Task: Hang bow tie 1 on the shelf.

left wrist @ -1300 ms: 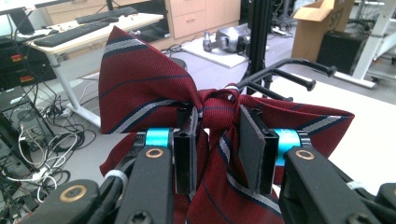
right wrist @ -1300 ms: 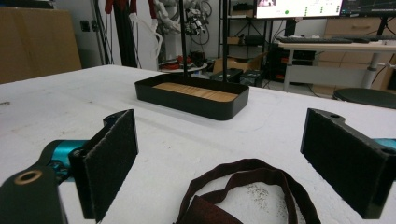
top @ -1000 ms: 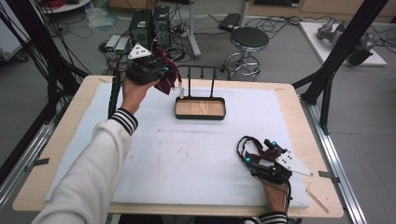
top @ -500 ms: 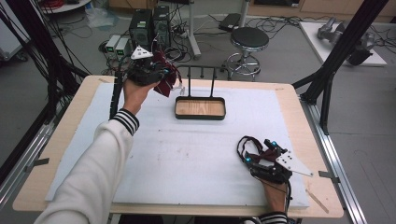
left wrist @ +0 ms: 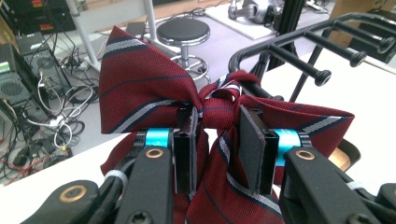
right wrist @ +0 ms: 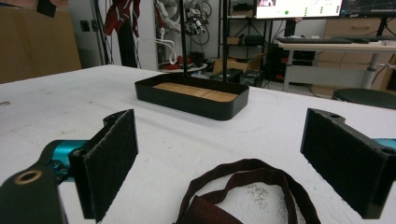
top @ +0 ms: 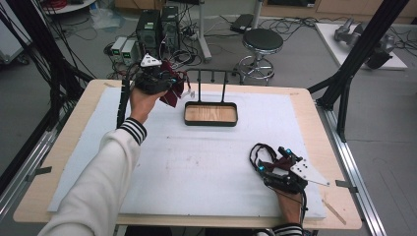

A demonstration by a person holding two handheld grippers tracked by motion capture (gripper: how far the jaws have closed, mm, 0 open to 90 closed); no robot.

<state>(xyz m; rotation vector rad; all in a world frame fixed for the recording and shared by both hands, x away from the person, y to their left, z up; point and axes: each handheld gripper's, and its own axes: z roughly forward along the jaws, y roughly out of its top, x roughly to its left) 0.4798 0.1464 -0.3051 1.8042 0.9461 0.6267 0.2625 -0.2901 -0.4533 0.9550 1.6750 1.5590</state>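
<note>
Compared with a second ago, we see almost no change: our left gripper [top: 169, 87] has stayed raised at the far left of the table [top: 300, 105], perhaps a touch closer to the rack [top: 211, 78], and our right gripper [top: 275, 169] has kept its place near the table's front right edge.

Our left gripper's jaws are clamped on the dark red striped bow tie [left wrist: 154, 93], pinching it at the knot, with one wing spread to each side and the tails hanging down over the jaws. In the left gripper view the rack's black pegs [left wrist: 322, 77] stand just beyond the bow tie, and the tie's band appears to loop around the end of the rack bar, though we cannot tell whether it rests there.

Our right gripper rests on the white mat [top: 196, 162] with its jaws standing wide apart, nothing between the pads. A dark strap [right wrist: 247, 186] lies looped on the mat just in front of them.

The black tray [top: 211, 114] with the wooden bottom sits at the foot of the rack, between the two grippers and well apart from the right one. Beyond the table stand a round stool [top: 262, 42] and computer boxes [top: 157, 24] amid cables on the floor.
</note>
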